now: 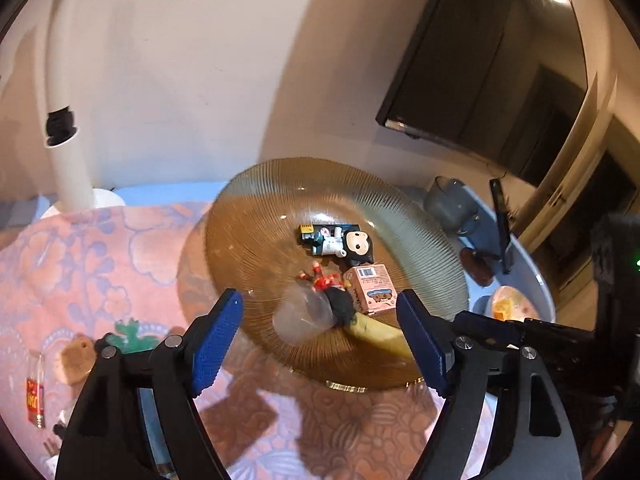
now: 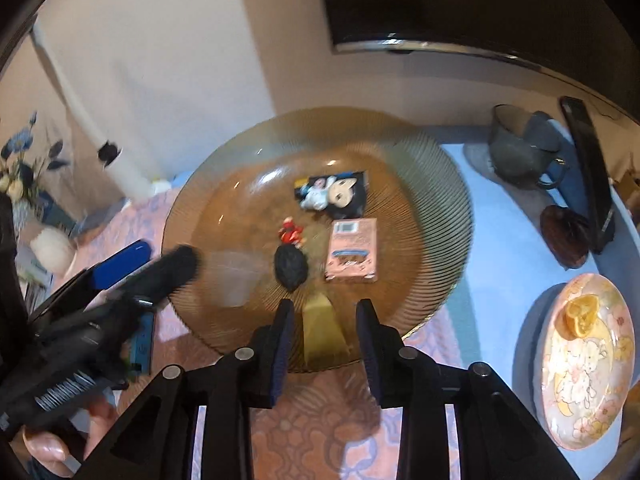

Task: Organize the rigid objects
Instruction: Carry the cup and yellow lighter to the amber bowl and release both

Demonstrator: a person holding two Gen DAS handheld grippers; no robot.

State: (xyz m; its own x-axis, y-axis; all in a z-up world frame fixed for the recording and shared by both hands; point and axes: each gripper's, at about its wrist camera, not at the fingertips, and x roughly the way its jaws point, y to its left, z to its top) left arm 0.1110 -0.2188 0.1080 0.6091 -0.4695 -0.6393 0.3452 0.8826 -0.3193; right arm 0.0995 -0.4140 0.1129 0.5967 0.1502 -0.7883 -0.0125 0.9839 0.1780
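Your table wears a pink floral cloth on the near and left part, with a bare pale blue top showing to the right. A wide ribbed amber glass plate sits in the middle, close to the cream wall. On it lie a clear plastic cup on its side, a small dark object, a red figurine, a pink box, a toy in a dark card pack and a yellow piece at the near rim.

Your left gripper stands with its blue fingers spread wide and nothing pinched. Your right gripper is narrowly parted, straddling the yellow piece without clearly pressing it.

To the right are a grey cup, a dark remote, a brown disc and a flowered dish with an orange slice. A dark screen hangs on the wall; a white pole rises at the left.
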